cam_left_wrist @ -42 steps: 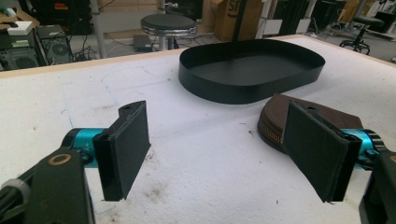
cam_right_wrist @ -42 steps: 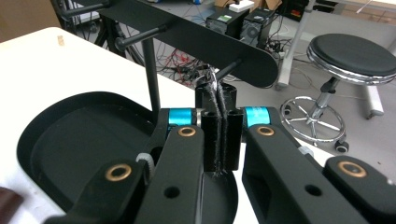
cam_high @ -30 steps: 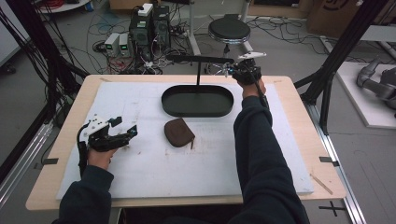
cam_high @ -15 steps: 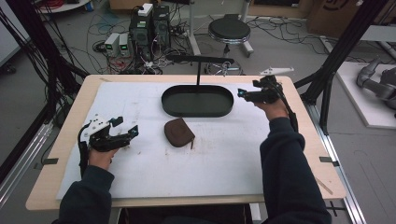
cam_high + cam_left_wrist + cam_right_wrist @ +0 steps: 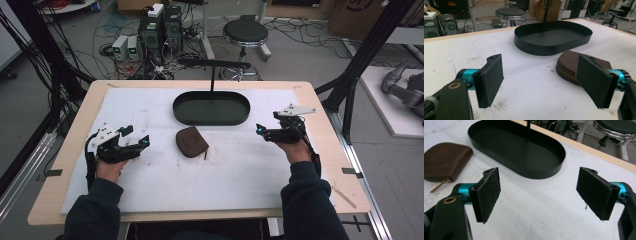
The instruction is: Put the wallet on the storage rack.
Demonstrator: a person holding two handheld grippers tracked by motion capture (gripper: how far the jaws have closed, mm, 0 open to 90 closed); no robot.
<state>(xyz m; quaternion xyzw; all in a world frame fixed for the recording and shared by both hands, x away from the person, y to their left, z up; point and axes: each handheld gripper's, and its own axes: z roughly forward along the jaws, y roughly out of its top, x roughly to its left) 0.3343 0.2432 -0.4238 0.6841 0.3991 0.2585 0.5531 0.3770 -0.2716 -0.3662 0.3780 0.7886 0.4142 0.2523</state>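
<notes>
A brown zippered leather pouch [image 5: 191,141] lies on the white mat in the middle of the table, its zip pull pointing toward the near edge. Behind it stands an empty black oval tray [image 5: 211,108] with a T-shaped black stand rising at its far side. My left gripper [image 5: 141,141] rests low at the left, open, aimed at the pouch [image 5: 574,63], which sits just beyond its right jaw. My right gripper [image 5: 259,131] hovers at the right, open and holding nothing, pointed toward the tray [image 5: 516,147] and pouch [image 5: 445,160].
The white mat [image 5: 225,170] covers most of the wooden table [image 5: 320,100]. Black frame posts stand at both sides. A stool [image 5: 245,32], computers and cables are on the floor beyond the far edge.
The right gripper has drawn back from the stand above the tray, moving right and toward the near side, and now sits low over the mat. The left gripper has stayed put.
</notes>
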